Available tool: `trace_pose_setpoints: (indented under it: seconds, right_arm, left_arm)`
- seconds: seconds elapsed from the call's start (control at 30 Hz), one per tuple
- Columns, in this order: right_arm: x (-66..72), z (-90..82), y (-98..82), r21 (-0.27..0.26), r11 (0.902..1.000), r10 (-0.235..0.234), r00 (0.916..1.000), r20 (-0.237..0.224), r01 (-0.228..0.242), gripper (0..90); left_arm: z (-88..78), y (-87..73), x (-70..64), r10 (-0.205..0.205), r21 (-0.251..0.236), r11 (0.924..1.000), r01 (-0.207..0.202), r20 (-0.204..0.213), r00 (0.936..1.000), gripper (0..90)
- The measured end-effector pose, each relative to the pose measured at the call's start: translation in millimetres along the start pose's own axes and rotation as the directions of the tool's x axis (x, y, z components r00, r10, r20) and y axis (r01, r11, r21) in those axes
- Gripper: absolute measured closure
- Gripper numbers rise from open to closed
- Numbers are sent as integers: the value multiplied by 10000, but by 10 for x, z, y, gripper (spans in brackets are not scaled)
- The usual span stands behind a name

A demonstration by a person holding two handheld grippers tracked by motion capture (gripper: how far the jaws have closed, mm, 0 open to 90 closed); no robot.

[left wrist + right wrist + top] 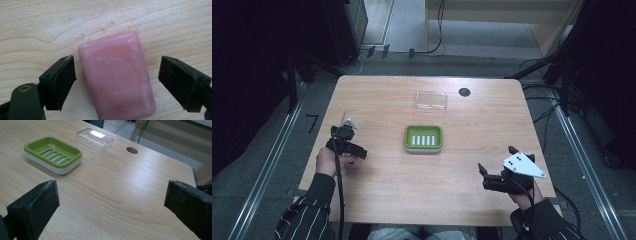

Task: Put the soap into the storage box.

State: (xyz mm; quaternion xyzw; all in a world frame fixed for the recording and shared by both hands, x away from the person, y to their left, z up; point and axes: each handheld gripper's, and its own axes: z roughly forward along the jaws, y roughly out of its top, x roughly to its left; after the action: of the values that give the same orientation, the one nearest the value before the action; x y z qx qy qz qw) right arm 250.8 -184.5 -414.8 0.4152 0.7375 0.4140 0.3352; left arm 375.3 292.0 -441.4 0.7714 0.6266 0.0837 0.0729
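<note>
A pink soap bar (117, 77) with a stamped round mark lies flat on the wooden table (422, 190). My left gripper (117, 80) hangs right over it, open, one black pad (61, 80) on each side of the bar and a gap to each. From above, the left gripper (348, 150) points down at the table's left side. A green soap dish (423, 137) with a slotted floor sits mid-table, empty. My right gripper (496, 158) is open near the front right with nothing between its jaws. It faces the dish (53, 153) across bare wood.
A clear plastic lid (430, 101) lies behind the dish, also seen as the lid (95, 140) in the right gripper view. A round cable hole (464, 92) is near the far edge. Cables and metal rails run along the floor around the table.
</note>
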Motion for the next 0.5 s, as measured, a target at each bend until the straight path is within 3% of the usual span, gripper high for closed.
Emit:
trace_pose_setpoints:
  seconds: [0.3,0.5]
  right_arm:
    - [-6,-12,-9,17,10000,2,10000,21,-2,0]
    - [-20,-40,-26,52,10000,54,9999,121,-54,0]
  left_arm:
    - [30,16,-18,-22,97,10000,22,-31,10000,213]
    - [74,34,-23,19,218,9998,-12,-295,9996,260]
